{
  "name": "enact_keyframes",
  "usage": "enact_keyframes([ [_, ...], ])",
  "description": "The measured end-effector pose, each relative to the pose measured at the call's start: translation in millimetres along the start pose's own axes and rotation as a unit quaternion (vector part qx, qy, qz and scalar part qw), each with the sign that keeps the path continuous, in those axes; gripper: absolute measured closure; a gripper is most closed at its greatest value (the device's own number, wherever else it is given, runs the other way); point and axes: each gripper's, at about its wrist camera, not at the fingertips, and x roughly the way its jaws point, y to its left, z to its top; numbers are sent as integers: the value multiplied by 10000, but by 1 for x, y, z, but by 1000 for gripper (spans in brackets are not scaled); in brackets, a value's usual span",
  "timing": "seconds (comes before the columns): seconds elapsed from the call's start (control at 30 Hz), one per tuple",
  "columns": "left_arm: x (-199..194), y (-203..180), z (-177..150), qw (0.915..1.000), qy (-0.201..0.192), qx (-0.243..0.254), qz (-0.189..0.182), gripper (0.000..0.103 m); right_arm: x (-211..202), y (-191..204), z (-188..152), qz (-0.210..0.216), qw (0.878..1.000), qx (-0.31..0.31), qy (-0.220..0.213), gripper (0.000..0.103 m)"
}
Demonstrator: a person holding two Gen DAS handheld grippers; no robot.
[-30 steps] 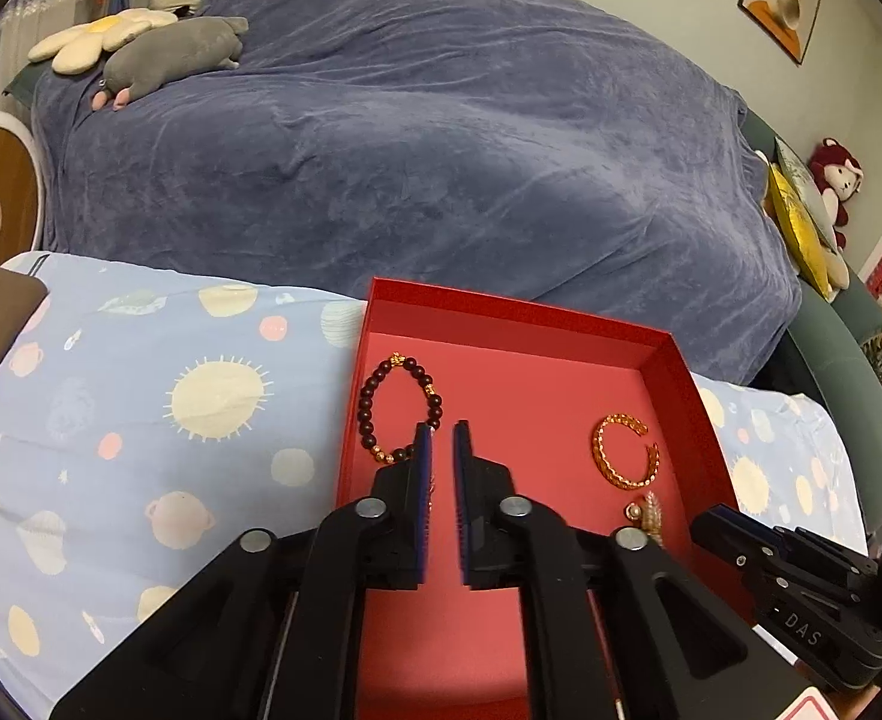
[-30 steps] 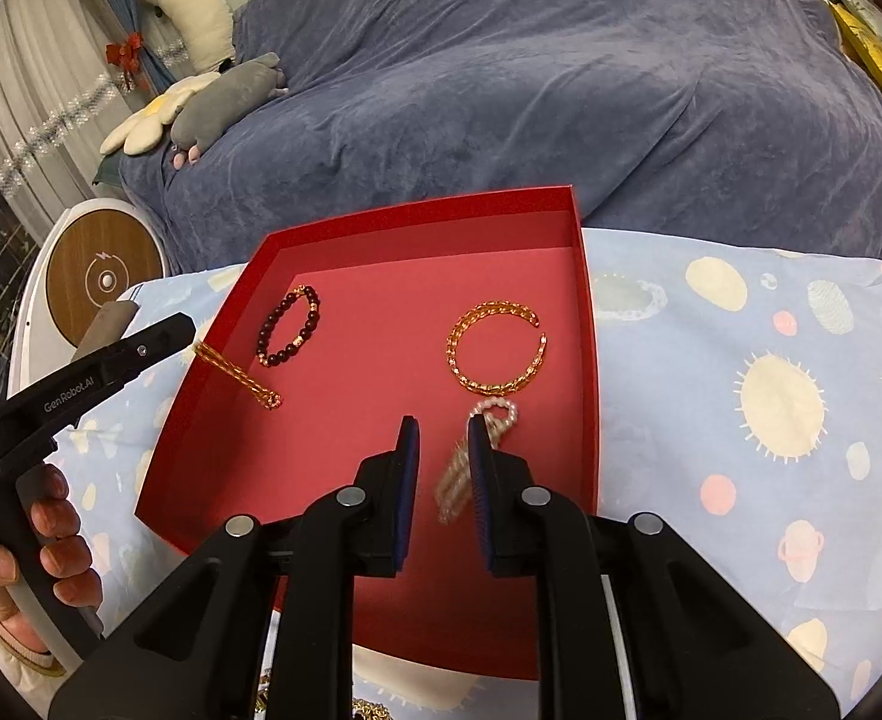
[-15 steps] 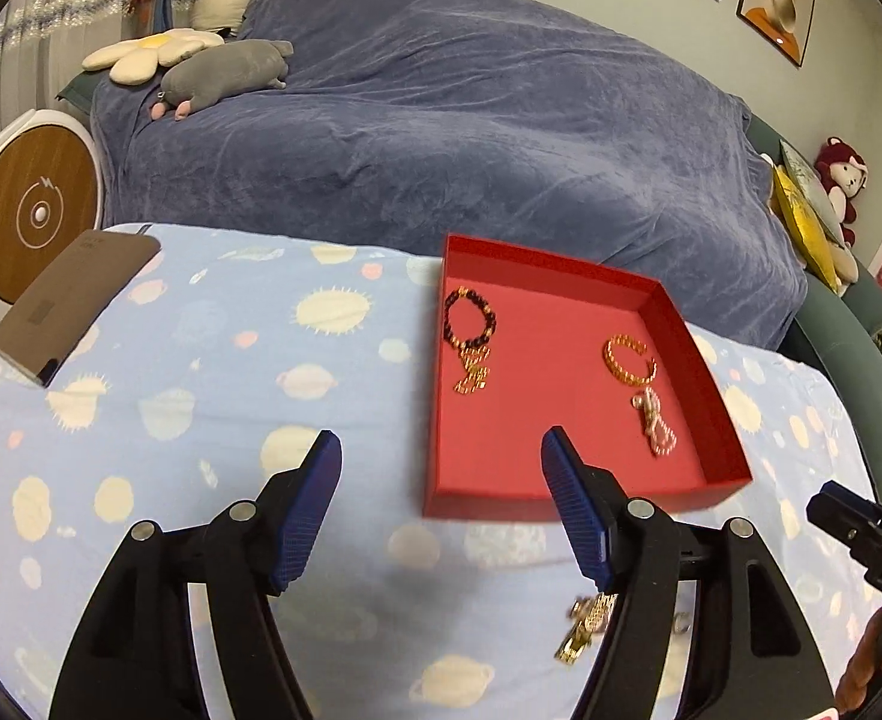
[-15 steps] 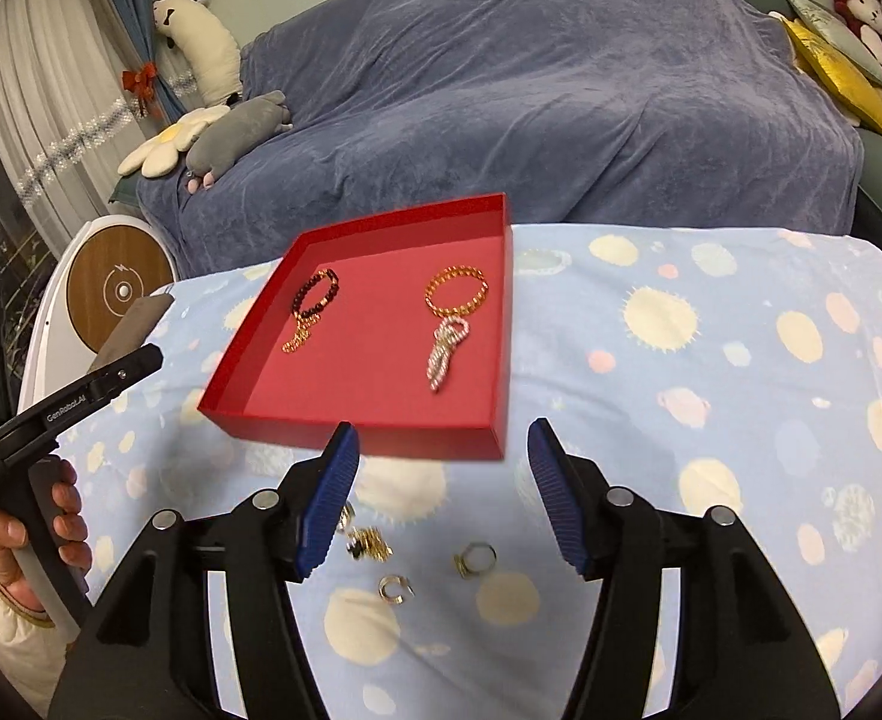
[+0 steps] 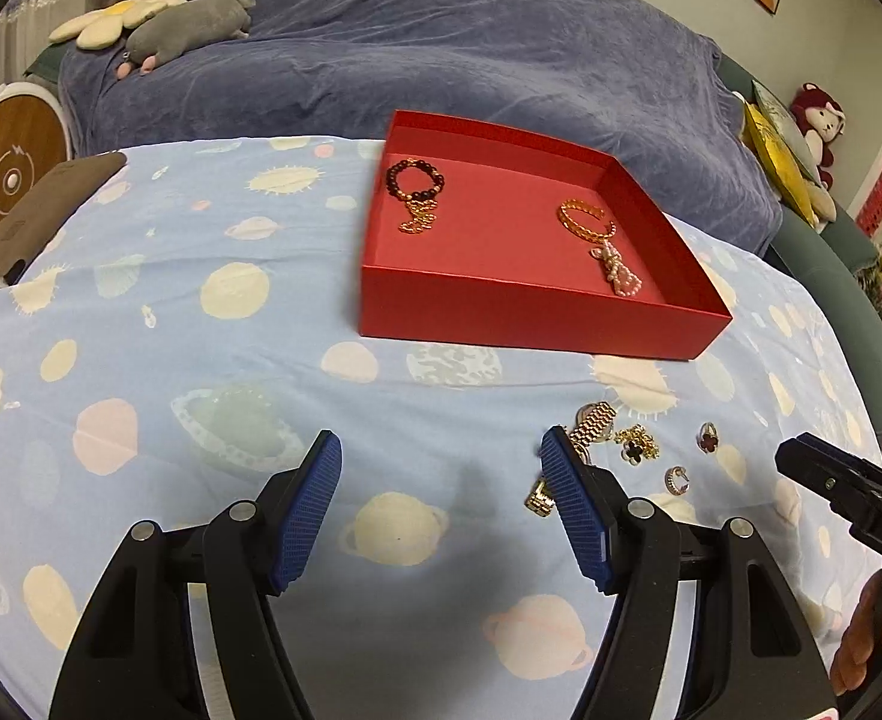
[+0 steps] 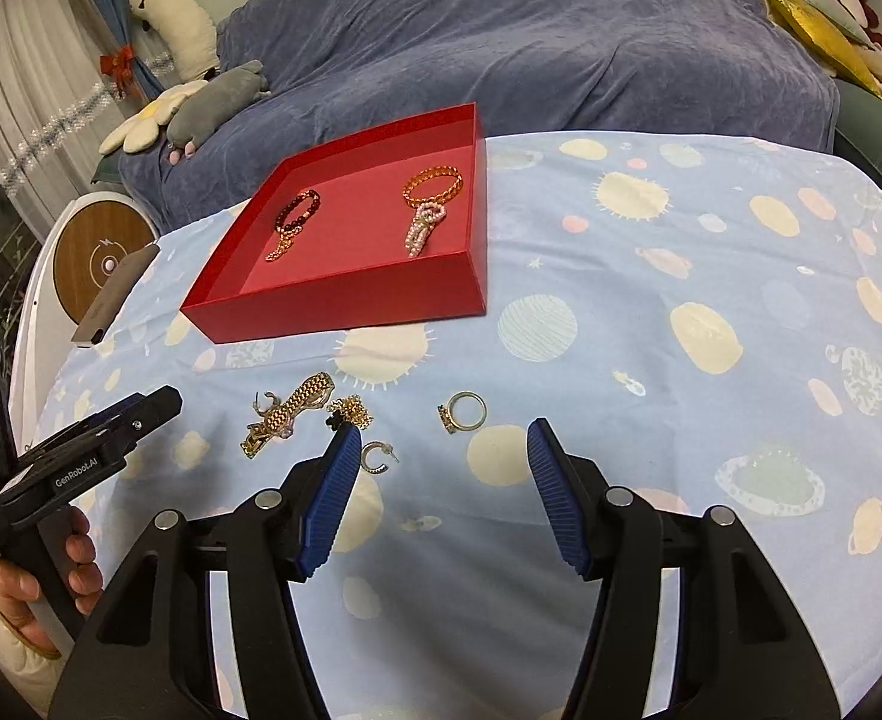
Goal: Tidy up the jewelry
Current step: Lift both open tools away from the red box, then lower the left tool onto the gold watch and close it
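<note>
A red tray (image 5: 501,318) (image 6: 345,300) lies on the planet-print cloth. In it are a dark bead bracelet (image 5: 415,179) (image 6: 298,211), a gold chain (image 5: 417,219) (image 6: 281,249), a gold bangle (image 5: 585,221) (image 6: 432,185) and a pearl piece (image 5: 618,273) (image 6: 422,231). Loose on the cloth in front of the tray lie a gold watch (image 6: 288,411) (image 5: 591,423), a clover necklace (image 5: 636,447) (image 6: 351,408), a hoop earring (image 6: 375,457) (image 5: 676,479) and a ring (image 6: 464,411) (image 5: 708,437). My left gripper (image 5: 441,450) is open and empty above the cloth, left of the watch. My right gripper (image 6: 441,438) is open and empty just before the ring.
A brown phone-like slab (image 5: 39,216) lies at the cloth's left edge beside a round wooden disc (image 5: 3,180). A blue covered sofa (image 5: 441,48) with plush toys (image 5: 189,24) stands behind the table.
Both grippers have opened, released the gold chain and the pearl piece in the tray, and pulled back and up from it. The loose jewelry on the cloth has come into view.
</note>
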Motion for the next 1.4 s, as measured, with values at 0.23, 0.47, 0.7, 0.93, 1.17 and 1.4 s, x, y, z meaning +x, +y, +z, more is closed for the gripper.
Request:
enact_keyframes([
  [0.23,12,-14,-3,9996,111,231,-115,37,20,7,-6,-79,9996,-159,238,53],
  [0.47,25,-19,-2,9992,204,264,-227,37,27,19,-12,-38,9985,-373,394,54],
  [0.7,32,-29,-6,9983,311,414,-269,37,34,24,-18,38,9973,-481,547,58],
  [0.93,36,-35,-12,9975,362,559,-241,37,34,20,-13,-29,9980,-423,472,58],
  [1.17,38,-35,-13,9974,380,553,-258,37,42,13,-2,-147,9986,-319,391,58],
  [1.4,41,-43,-16,9962,320,758,-284,47,44,10,-1,-174,9987,-288,375,58],
])
